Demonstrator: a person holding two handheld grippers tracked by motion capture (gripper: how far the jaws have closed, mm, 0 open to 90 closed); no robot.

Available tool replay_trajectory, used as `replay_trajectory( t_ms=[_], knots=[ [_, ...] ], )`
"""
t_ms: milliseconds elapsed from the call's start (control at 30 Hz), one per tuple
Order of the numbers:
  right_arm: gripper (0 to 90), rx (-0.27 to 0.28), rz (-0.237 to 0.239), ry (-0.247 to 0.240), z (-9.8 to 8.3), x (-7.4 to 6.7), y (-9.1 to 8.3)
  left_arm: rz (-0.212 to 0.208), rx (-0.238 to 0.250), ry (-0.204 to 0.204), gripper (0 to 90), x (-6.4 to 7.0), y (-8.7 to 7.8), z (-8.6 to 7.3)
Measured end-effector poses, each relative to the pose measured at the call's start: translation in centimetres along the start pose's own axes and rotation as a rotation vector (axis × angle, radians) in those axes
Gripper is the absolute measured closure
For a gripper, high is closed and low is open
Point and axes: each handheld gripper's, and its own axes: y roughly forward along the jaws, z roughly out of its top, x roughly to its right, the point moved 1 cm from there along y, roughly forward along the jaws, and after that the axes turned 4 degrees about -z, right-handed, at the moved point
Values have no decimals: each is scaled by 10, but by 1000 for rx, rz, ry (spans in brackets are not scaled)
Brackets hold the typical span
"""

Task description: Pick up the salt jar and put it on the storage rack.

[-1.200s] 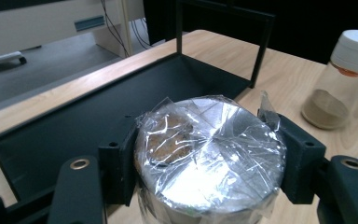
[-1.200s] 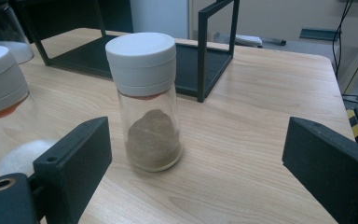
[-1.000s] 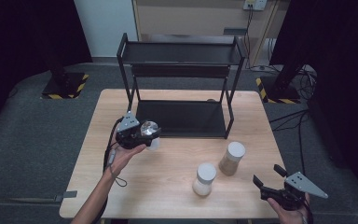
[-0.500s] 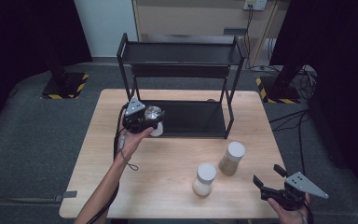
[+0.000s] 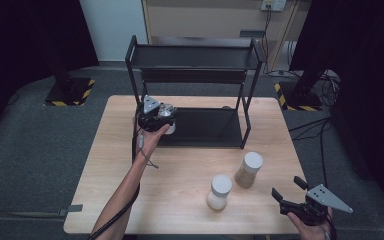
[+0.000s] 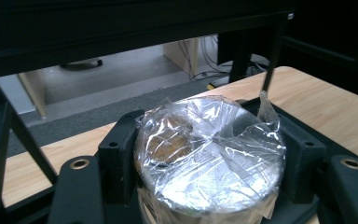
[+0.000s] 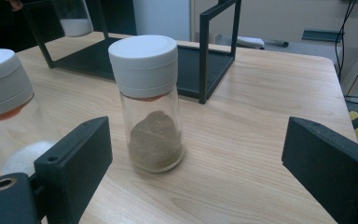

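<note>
My left gripper [image 5: 159, 118] is shut on a jar [image 5: 166, 113] whose top is covered with crinkled clear film, held just above the front left corner of the black rack's lower shelf [image 5: 205, 127]. In the left gripper view the jar [image 6: 205, 140] sits between both black jaws, under the rack's upper shelf [image 6: 121, 28]. My right gripper [image 5: 287, 187] stands open near the table's front right corner with nothing in it. Its own view looks at a white-capped jar of brown powder [image 7: 150, 102] ahead of the open jaws.
Two white-capped jars stand on the wooden table [image 5: 180, 165]: brown powder [image 5: 249, 170] and white powder [image 5: 219, 192], the latter also at the left edge [image 7: 4, 107] of the right gripper view. The black two-tier rack [image 5: 195, 55] stands at the back.
My left hand has carried the film-topped jar away from the person and a little right, up to the rack's lower shelf. The right gripper has stayed still.
</note>
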Motion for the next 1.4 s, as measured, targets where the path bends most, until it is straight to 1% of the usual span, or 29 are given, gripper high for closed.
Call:
replay_trajectory(
  t_ms=[67, 133, 167, 233, 367, 533, 767, 967, 1067, 1100, 1167, 1400],
  knots=[
    [83, -1, 0, 1, 0, 0, 0, 18, -6, -9, 340, 0, 4, -4],
    [84, 0, 0, 2, 0, 0, 0, 35, -15, -8, 339, -1, 7, -7],
    [84, 0, -1, 3, 0, 0, 0, 40, -20, -16, 340, -1, 9, -8],
    [83, 0, 0, 4, 0, 0, 0, 44, -22, -27, 340, -4, 12, -12],
    [84, -1, 2, 4, 0, 0, 0, 59, -41, -25, 340, -6, 18, -20],
    [84, -1, 2, 6, 0, 1, 0, 60, -56, -18, 339, -8, 23, -26],
    [84, -1, 2, 6, 0, 1, 0, 62, -59, -41, 340, -8, 30, -34],
    [84, 0, 3, 8, 0, 1, 0, 65, -63, -38, 340, -7, 33, -37],
    [85, 2, 3, 9, -1, 1, 0, 67, -66, -50, 339, -7, 34, -39],
    [84, 2, 2, 9, -1, 1, 0, 68, -67, -49, 339, -7, 34, -40],
    [85, 2, 3, 10, -1, 1, 0, 73, -73, -35, 339, -6, 35, -41],
    [85, 2, 4, 8, -1, 1, 0, 74, -66, -35, 339, -5, 36, -42]
  ],
)
